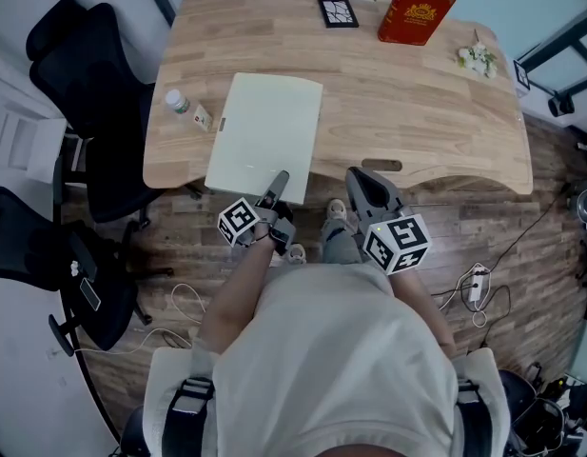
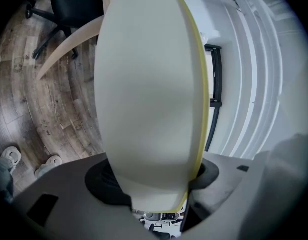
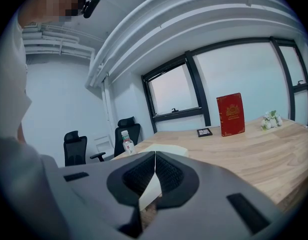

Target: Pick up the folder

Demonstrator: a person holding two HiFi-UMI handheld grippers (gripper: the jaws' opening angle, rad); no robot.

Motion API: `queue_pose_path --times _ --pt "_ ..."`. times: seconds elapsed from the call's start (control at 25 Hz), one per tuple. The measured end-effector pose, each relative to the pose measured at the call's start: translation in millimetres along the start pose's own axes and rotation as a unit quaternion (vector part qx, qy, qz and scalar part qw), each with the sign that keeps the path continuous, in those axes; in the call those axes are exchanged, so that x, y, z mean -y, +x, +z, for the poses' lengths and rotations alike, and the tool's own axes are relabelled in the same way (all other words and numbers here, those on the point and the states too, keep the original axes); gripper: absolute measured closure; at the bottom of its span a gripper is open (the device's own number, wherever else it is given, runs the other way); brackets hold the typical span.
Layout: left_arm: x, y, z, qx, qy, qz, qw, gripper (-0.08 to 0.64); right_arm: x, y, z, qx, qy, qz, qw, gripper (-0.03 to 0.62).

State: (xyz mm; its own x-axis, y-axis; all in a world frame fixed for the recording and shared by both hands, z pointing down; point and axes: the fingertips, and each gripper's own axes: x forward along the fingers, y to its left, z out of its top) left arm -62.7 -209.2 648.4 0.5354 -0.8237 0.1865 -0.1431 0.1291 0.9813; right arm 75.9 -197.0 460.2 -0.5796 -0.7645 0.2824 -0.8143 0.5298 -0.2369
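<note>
A pale folder (image 1: 264,127) with a yellow edge lies on the left part of the wooden table (image 1: 417,112), and its near end juts over the front edge. My left gripper (image 1: 276,183) holds that near end, one finger lying on top. In the left gripper view the folder (image 2: 149,94) fills the gap and both pads of the left gripper (image 2: 158,194) bear on it. My right gripper (image 1: 358,175) hovers to the right, just off the table's front edge. Its pads in the right gripper view (image 3: 154,160) meet with nothing between them. The folder (image 3: 166,148) shows beyond them.
On the table stand a red book (image 1: 417,9), a small black framed tile (image 1: 338,12), white flowers (image 1: 476,58), a bottle (image 1: 177,101) and a small box (image 1: 201,118) beside the folder. Black office chairs (image 1: 93,84) stand to the left. Cables lie on the floor.
</note>
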Motion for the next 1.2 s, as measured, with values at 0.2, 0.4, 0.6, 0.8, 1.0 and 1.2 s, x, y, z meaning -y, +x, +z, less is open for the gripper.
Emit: queue_pose_path --times 0.2,0.4,0.6,0.8,1.0,1.2 --pt "5.7 -9.0 -2.8 -0.001 0.001 -0.007 1.0000 0.262 -9.5 -2.6 -1.6 0.002 -0.001 0.004 1.000 0.574" --pt "11.1 -19.8 -4.1 -0.004 0.004 -0.014 0.9999 0.268 -20.5 -6.3 -3.6 0.005 -0.001 0.007 1.000 0.574" --pt "15.7 -31.8 -5.3 -0.004 0.002 -0.024 0.9997 0.270 -28.7 -10.6 -4.9 0.008 0.000 0.005 1.000 0.574" --pt "27.0 -41.2 -6.7 -0.011 0.006 -0.036 0.9993 0.270 -35.8 -13.4 -6.8 0.010 0.002 0.005 1.000 0.574" --pt "44.1 -48.4 -10.8 -0.022 0.009 -0.065 0.9976 0.271 -44.5 -14.0 -8.0 0.014 0.004 0.005 1.000 0.574" --pt "53.0 -59.2 -11.7 -0.024 0.003 -0.065 0.9976 0.270 -51.3 -16.9 -8.0 0.020 0.005 0.002 1.000 0.574"
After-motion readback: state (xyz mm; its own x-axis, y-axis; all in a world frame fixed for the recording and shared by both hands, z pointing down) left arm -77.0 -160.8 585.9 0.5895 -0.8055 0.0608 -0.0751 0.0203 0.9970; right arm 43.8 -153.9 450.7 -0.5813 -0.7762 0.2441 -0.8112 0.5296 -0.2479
